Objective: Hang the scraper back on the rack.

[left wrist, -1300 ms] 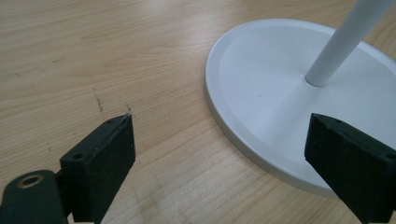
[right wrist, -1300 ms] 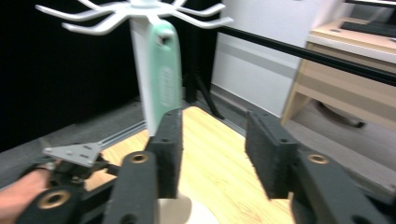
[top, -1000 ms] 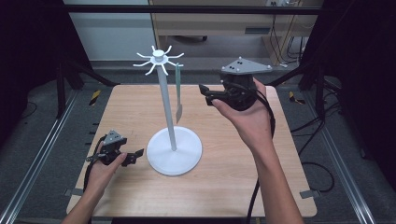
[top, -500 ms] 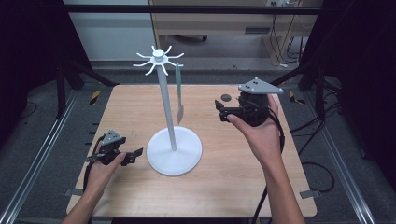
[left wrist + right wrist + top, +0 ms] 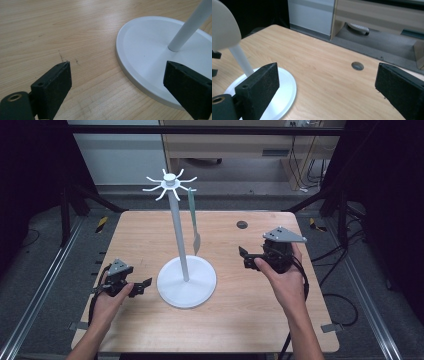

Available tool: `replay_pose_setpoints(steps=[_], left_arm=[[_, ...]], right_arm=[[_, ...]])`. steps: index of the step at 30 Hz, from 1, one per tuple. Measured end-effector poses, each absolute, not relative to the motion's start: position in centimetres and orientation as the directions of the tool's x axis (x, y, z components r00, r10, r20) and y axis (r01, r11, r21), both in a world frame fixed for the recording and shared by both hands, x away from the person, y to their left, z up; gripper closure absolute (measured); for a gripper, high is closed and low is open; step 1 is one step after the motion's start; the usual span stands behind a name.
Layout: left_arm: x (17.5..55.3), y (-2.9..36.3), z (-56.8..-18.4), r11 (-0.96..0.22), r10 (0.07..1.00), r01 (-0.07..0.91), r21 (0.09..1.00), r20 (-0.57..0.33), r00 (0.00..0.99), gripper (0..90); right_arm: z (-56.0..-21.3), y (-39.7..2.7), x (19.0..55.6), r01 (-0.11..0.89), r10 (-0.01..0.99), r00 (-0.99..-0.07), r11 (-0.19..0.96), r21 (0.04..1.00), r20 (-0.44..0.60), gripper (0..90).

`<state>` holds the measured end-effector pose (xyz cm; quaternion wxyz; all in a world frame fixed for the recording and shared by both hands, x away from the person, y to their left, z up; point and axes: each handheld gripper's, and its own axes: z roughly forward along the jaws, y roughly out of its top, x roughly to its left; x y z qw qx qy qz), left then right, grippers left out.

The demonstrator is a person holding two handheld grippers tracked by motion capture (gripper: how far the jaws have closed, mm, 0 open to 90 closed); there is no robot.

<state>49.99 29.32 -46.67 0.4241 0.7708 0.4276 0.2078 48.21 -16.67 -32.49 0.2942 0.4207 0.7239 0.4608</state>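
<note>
- A white stand point(image 5: 186, 280) with a round base, a tall pole and hooks at the top sits at the middle of the wooden bench point(image 5: 150, 235) in the high view.
- A pale green spatula point(image 5: 194, 222) hangs from one hook, just right of the pole.
- The left gripper point(image 5: 142, 285), at the lower left, is open and empty, close beside the base.
- The right gripper point(image 5: 245, 257), right of centre, is open and empty, apart from the stand.
- A small dark hole point(image 5: 242, 224) lies in the bench's upper right.
</note>
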Motion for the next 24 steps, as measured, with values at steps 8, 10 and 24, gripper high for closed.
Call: replay_pose_setpoints(steps=[8, 10, 24], left_arm=[[50.0, 29.4, -46.6, -0.269, 0.835, 0.478, 0.836, -0.044, 0.548, 7.2], [50.0, 29.4, -46.6, -0.268, 0.837, 0.478, 0.836, -0.044, 0.545, 6.8], [49.9, 29.4, -46.6, -0.272, 0.838, 0.479, 0.835, -0.039, 0.545, 4.2]], right_arm=[[-35.3, -17.5, 47.9, 0.39, 0.894, -0.449, 0.202, 0.898, -0.006, 6.0], [-36.1, -17.6, 47.7, 0.4, 0.895, -0.445, 0.198, 0.895, 0.001, 6.0], [-42.2, -18.8, 46.6, 0.49, 0.91, -0.414, 0.2, 0.848, 0.025, 7.8]])
